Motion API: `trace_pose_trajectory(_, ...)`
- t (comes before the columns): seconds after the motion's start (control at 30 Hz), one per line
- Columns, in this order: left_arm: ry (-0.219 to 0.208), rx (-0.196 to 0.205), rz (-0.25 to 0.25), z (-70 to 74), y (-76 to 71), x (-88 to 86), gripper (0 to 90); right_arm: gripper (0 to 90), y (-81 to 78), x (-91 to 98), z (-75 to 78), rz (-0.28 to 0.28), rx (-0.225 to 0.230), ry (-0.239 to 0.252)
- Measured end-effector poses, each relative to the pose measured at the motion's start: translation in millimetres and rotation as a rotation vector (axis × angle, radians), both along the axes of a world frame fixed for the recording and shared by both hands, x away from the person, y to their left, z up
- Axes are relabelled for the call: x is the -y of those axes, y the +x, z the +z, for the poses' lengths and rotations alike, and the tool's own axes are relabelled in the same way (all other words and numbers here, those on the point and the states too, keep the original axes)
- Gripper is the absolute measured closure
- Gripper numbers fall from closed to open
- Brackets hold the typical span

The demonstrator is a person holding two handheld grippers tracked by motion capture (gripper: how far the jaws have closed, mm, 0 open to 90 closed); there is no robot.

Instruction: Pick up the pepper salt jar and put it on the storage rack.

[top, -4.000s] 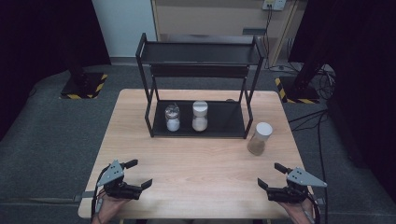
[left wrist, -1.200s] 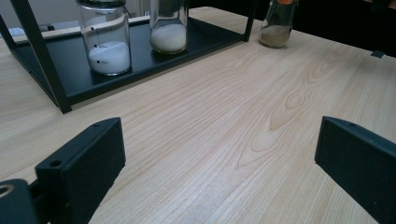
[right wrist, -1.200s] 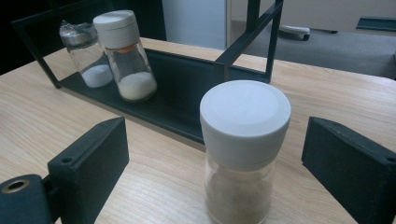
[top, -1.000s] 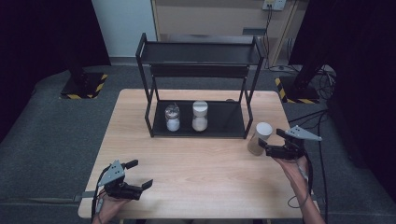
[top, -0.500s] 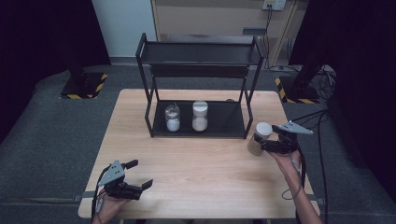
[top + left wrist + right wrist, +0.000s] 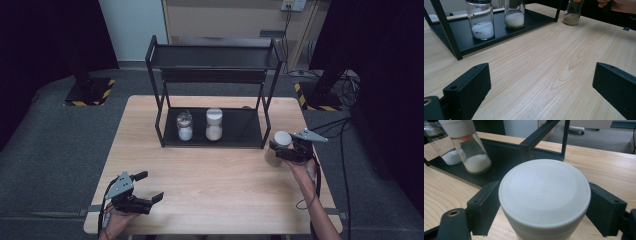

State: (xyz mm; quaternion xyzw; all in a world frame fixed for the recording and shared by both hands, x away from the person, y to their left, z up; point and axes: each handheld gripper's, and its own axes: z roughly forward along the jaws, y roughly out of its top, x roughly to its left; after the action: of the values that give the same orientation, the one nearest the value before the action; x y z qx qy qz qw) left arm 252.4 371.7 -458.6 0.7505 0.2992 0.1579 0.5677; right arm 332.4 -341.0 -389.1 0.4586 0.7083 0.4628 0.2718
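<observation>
- The wooden table (image 6: 215,195) carries everything; the right gripper (image 6: 286,152) works at its right edge, the left gripper (image 6: 142,195) rests near its front left corner.
- The black two-tier rack (image 6: 215,65) stands ahead and to the left of the right gripper, its nearest corner post (image 6: 525,150) just beyond the jaws, between them and the lower shelf.
- The jar of brownish powder with a white lid (image 6: 278,148) stands upright on the table, just outside the rack's right end and directly between the right gripper's jaws; its long axis is vertical, crosswise to the level jaws.
- The right gripper's jaws have just been closing on this jar. In the right gripper view both sit against the lid's sides, so it looks gripped, though how firmly is unclear.
- The right hand is the one at the jar; the left is well apart from it.
- Two glass jars of white powder (image 6: 185,125) (image 6: 214,124) stand on the lower shelf, left of the held jar; free shelf lies to their right.
- The left gripper's jaws stand wide apart over bare wood, holding nothing.
</observation>
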Motion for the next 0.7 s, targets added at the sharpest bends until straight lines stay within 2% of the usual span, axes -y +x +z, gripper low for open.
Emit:
trace_pose_trajectory(0.2, 0.0, 0.0, 0.0, -0.1, 0.0, 0.1, 0.7, 32.6, -2.0, -0.2, -5.2, 0.0, 0.028, -0.012)
trace_pose_trajectory(0.27, -0.001, 0.0, 0.0, -0.1, -0.1, 0.1, 0.7, 33.2, -3.6, -3.5, -4.9, -0.001, 0.041, -0.032)
trace_pose_trajectory(0.43, -0.001, -0.001, 0.001, -0.2, 0.1, -0.1, 0.7, 33.5, -4.5, -0.9, -6.5, 0.007, 0.049, -0.028)
trace_pose_trajectory(0.7, -0.002, -0.002, 0.003, -0.5, 0.3, 0.1, 0.7, 33.5, -4.5, -3.0, -2.4, 0.015, 0.042, -0.048)
